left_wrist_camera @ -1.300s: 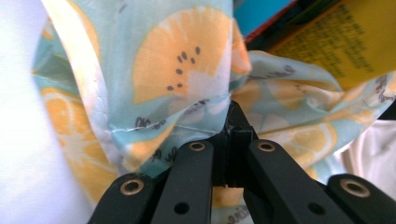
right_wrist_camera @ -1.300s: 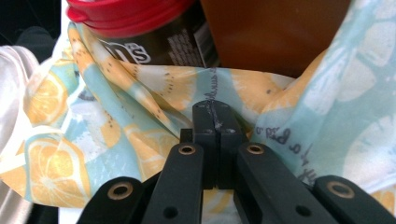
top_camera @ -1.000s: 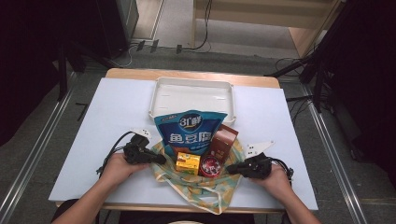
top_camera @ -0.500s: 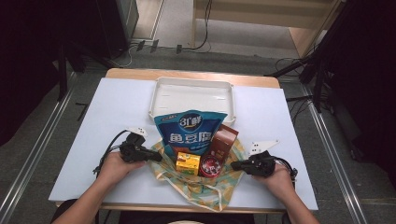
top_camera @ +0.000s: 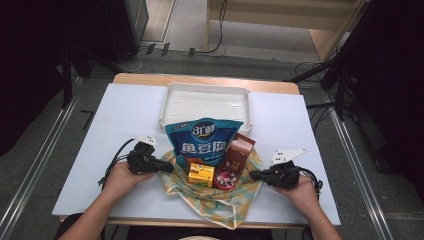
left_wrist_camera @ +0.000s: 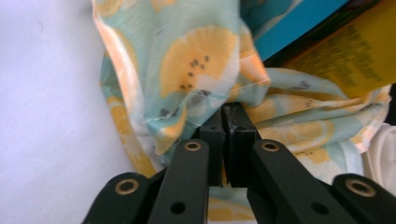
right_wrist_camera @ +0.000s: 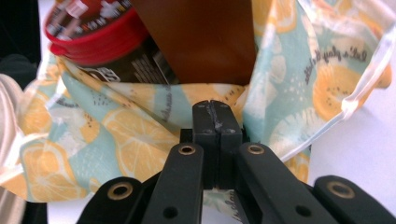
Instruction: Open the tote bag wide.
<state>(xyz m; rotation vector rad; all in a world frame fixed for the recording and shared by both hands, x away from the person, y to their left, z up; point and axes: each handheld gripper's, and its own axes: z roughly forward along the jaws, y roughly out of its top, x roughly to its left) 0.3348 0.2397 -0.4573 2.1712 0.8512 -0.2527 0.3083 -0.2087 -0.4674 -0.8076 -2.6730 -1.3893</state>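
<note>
A: Both claws pinched fully closed on the lemon-print fabric bag (top_camera: 212,192): left claw (left_wrist_camera: 227,114) on its near edge, right claw (right_wrist_camera: 215,112) on the opposite edge. The bag lies on the worktop between them.

B: Risk: uneven lifting could tip the blue snack pouch (top_camera: 204,141), brown box (top_camera: 238,150) and red-lidded jar (top_camera: 226,178) out. Our hands sit low, with the claws pointing inward.

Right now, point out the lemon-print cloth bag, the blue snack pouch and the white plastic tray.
Lemon-print cloth bag (top_camera: 220,200), high view, front fabric.
Blue snack pouch (top_camera: 204,140), high view, printed face.
White plastic tray (top_camera: 206,102), high view, bare floor.
</note>
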